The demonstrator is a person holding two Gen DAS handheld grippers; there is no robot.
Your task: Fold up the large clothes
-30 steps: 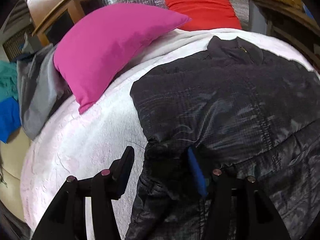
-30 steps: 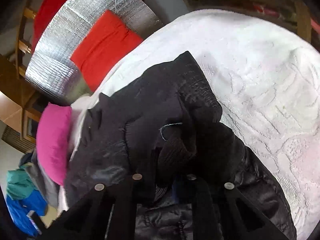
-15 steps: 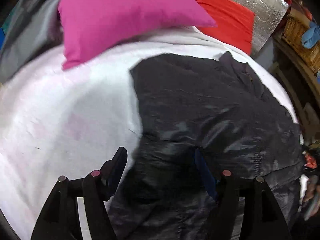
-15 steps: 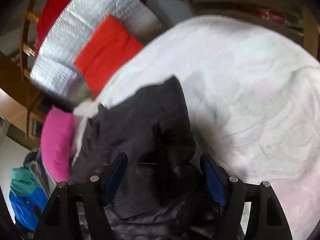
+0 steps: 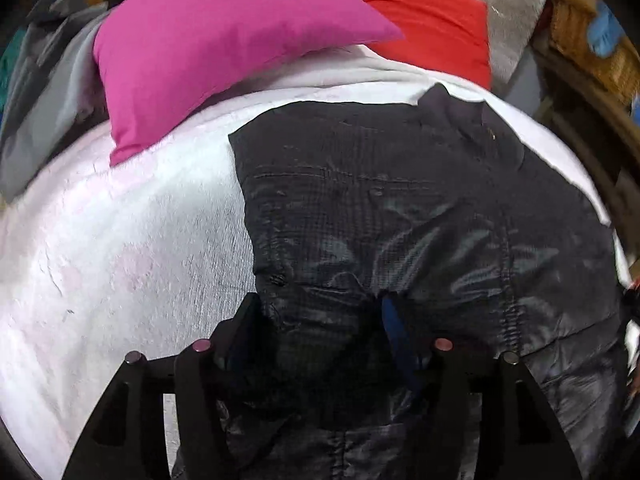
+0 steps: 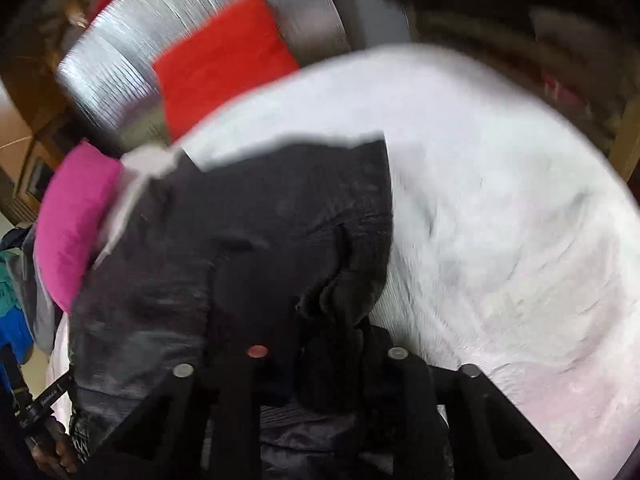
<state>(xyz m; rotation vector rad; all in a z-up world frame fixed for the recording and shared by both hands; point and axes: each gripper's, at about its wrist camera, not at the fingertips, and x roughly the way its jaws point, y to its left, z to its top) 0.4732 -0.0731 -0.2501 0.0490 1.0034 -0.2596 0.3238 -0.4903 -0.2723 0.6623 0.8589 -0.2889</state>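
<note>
While both grippers close, counts run:
- One black jacket [image 5: 400,208], spread on the single white blanket [image 5: 120,248].
- Two cushions: one pink cushion [image 5: 208,44], one red cushion [image 5: 432,20].
- Left gripper [image 5: 320,320] straddles jacket fabric.
- Right gripper [image 6: 320,344] straddles a bunched fold; grip unclear.

A home bedroom or living space is showing here: a white textured bedspread [image 5: 120,240] is covering a bed, a pink pillow [image 5: 208,48] and red cushion [image 5: 432,20] are lying at the far end, clothes [image 5: 44,92] are piling up at the left, and wooden furniture [image 6: 24,120] is standing beyond.
</note>
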